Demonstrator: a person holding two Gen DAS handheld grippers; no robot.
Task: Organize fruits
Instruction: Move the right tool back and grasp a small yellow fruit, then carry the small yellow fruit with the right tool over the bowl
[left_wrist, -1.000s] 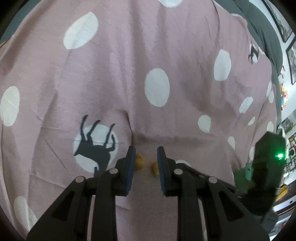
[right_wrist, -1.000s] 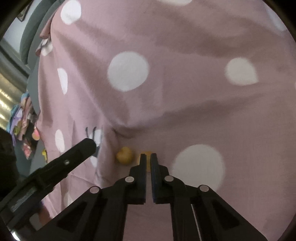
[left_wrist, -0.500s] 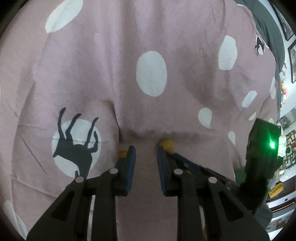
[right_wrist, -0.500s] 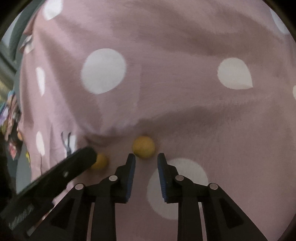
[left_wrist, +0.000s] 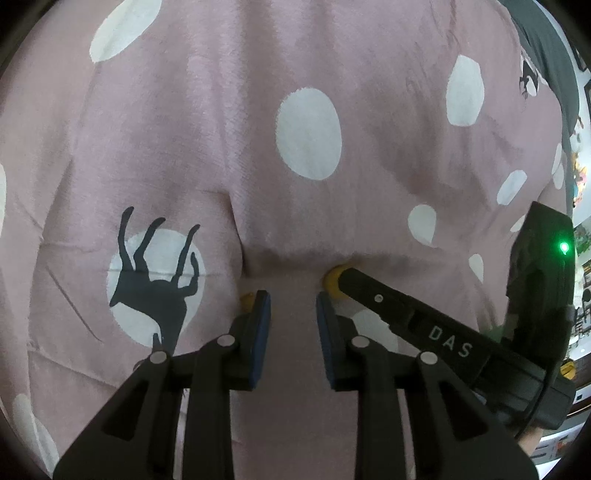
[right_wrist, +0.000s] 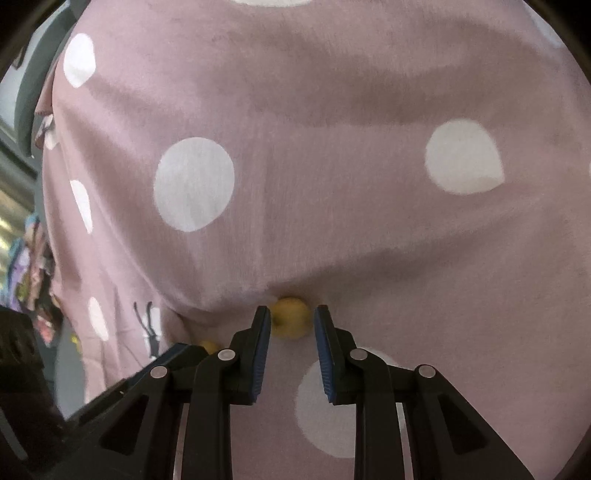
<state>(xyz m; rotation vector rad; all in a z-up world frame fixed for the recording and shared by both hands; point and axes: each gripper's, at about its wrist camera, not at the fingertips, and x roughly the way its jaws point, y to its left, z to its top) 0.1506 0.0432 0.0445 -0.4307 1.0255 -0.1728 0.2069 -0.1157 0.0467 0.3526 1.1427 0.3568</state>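
Observation:
Two small yellow fruits lie in a dip of the pink dotted cloth (left_wrist: 369, 92). In the left wrist view, one fruit (left_wrist: 246, 301) peeks out just left of my left gripper (left_wrist: 291, 314). Its jaws are opening and only cloth shows between them. The other fruit (left_wrist: 331, 280) is half hidden behind a finger (left_wrist: 406, 314) of the right gripper. In the right wrist view, that fruit (right_wrist: 290, 323) sits at the tips of my right gripper (right_wrist: 291, 328), whose jaws stand apart on either side of it. The first fruit (right_wrist: 209, 346) shows beside the left gripper's finger (right_wrist: 147, 373).
The cloth bulges up in folds behind the fruits and bears a dark deer print (left_wrist: 155, 291) to the left. A dark grey surface (left_wrist: 546, 44) borders the cloth at the upper right. Cluttered room edges (right_wrist: 26, 266) show at the far left.
My right gripper went from shut to open and closed in on the right-hand fruit, which now sits at its tips. My left gripper moved forward and down toward the dip.

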